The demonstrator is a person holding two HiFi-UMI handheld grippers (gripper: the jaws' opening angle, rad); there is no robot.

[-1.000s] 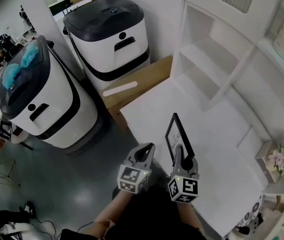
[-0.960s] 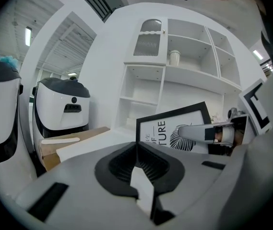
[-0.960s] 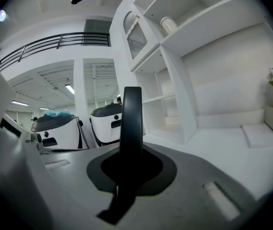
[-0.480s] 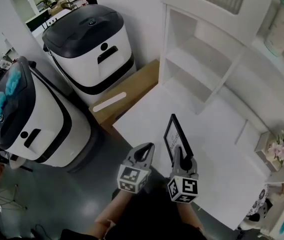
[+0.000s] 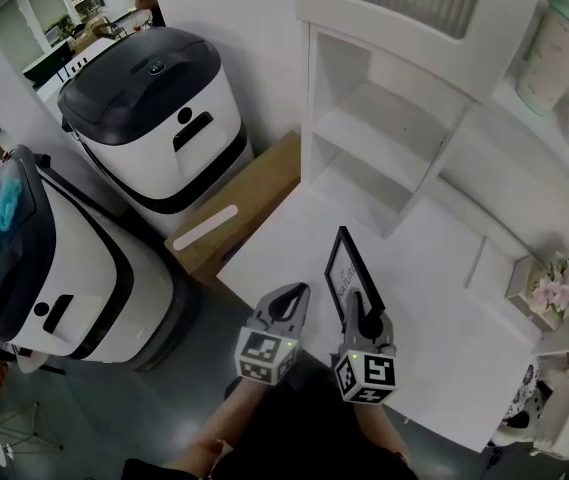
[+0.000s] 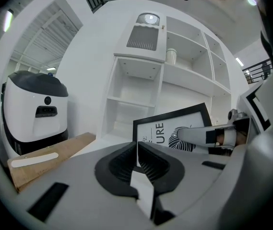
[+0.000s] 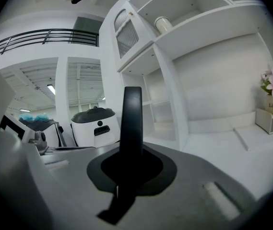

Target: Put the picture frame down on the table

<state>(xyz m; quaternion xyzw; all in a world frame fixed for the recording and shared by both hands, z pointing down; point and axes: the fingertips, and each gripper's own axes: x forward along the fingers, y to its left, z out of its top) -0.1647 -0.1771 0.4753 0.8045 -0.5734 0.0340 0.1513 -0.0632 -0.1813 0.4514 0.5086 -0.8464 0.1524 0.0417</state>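
The picture frame [image 5: 348, 271] is black-edged with a white print and stands upright on edge, lifted over the near left part of the white table [image 5: 454, 338]. My right gripper [image 5: 362, 318] is shut on its lower edge. In the right gripper view the frame [image 7: 131, 121] shows edge-on as a dark bar rising from between the jaws of the right gripper [image 7: 128, 163]. My left gripper [image 5: 284, 311] is just left of the frame, shut and holding nothing. The left gripper view shows the left gripper [image 6: 137, 153] with the frame's face [image 6: 172, 128] beyond it.
A white shelf unit [image 5: 379, 118] stands at the table's far side, with a jar [image 5: 554, 38] high on the right. A small flower pot [image 5: 551, 296] sits at the table's right. A cardboard box [image 5: 236, 211] and two white-and-black machines [image 5: 154, 108] [image 5: 39, 258] stand on the floor to the left.
Both grippers and the frame have moved forward over the table toward the shelf unit. The machines have slid left in view. The right gripper's hold on the frame is unchanged.
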